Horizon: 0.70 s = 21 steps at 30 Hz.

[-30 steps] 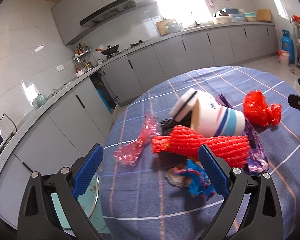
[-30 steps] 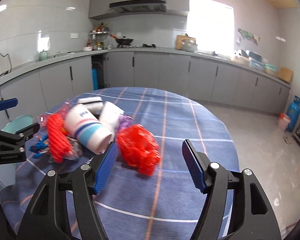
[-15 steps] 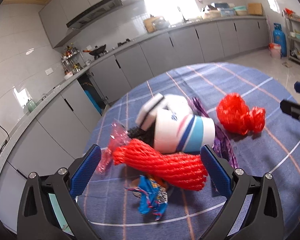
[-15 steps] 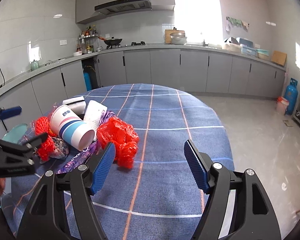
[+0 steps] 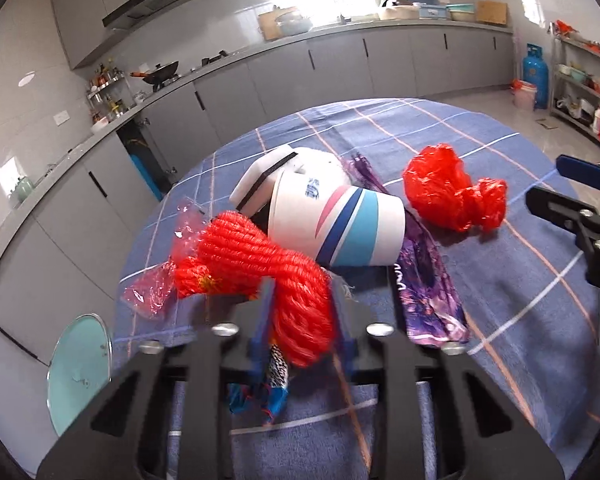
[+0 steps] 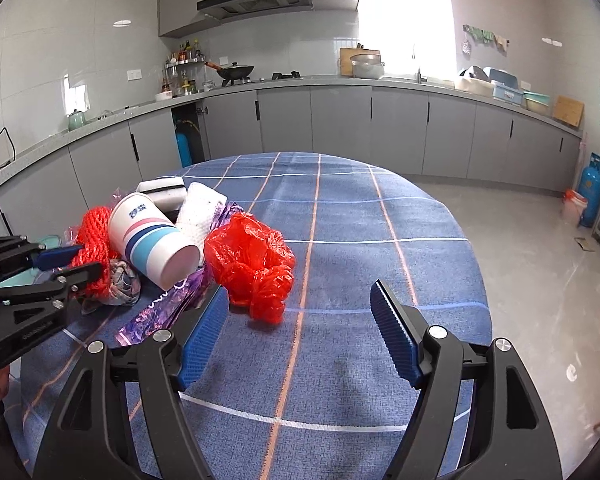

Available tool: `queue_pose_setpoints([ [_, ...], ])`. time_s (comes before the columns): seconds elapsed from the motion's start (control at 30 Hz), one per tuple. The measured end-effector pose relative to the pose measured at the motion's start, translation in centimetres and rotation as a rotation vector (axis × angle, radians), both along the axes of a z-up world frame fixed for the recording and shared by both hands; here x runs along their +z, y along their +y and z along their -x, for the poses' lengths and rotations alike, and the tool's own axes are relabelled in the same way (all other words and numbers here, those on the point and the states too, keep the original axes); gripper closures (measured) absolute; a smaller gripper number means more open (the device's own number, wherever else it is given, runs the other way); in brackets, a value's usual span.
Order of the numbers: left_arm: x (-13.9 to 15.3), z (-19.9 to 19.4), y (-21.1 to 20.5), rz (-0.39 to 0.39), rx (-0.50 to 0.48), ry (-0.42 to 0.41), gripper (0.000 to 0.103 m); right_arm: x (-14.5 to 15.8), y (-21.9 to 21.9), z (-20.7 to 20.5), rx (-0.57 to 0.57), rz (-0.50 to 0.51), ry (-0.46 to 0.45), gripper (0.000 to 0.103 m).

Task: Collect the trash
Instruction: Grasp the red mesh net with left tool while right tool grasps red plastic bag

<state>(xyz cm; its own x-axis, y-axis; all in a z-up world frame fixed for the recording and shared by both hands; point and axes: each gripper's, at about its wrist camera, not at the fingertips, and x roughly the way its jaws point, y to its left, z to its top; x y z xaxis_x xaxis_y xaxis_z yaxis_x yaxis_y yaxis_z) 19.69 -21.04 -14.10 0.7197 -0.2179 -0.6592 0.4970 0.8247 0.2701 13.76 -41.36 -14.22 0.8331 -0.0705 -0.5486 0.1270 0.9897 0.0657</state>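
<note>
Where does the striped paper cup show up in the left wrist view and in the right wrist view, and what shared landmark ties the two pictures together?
Left wrist view: striped paper cup lies on its side at centre, mouth to the right, just above the red mesh net.
Right wrist view: the cup is at left of centre, mouth toward the camera.
Shared landmark: the crumpled red plastic bag, to the cup's right in both.

You can count two grippers (image 6: 296, 330) (image 5: 302, 320), one paper cup (image 5: 332, 226), one red net (image 5: 260, 264), one red plastic bag (image 6: 252, 260), one purple wrapper (image 5: 428, 300), one sponge (image 5: 260, 188), one pink wrapper (image 5: 152, 292), and one blue gas bottle (image 6: 590, 192).
</note>
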Motion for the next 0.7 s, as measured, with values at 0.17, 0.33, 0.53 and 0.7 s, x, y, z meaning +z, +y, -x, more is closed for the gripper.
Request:
queue_pose_setpoints([
  [0.17, 2.1, 1.0, 1.4, 0.038, -0.014, -0.036, 0.082, 0.2, 0.1, -0.6, 0.003, -0.006, 0.004, 0.03],
  [0.33, 4.4, 1.6, 3.0, 0.041, 0.008, -0.111, 0.082, 0.5, 0.3, -1.7, 0.01, -0.014, 0.012, 0.031],
  [0.53, 5.5, 0.5, 4.9, 0.042, 0.071, -0.155, 0.082, 0.2, 0.6, -4.0, 0.028, -0.012, 0.066, 0.031],
  [0.7, 5.9, 0.0, 5.7, 0.053, 0.073, -0.162, 0.082, -1.3, 0.6, -6.1, 0.053, -0.034, 0.169, 0.038],
])
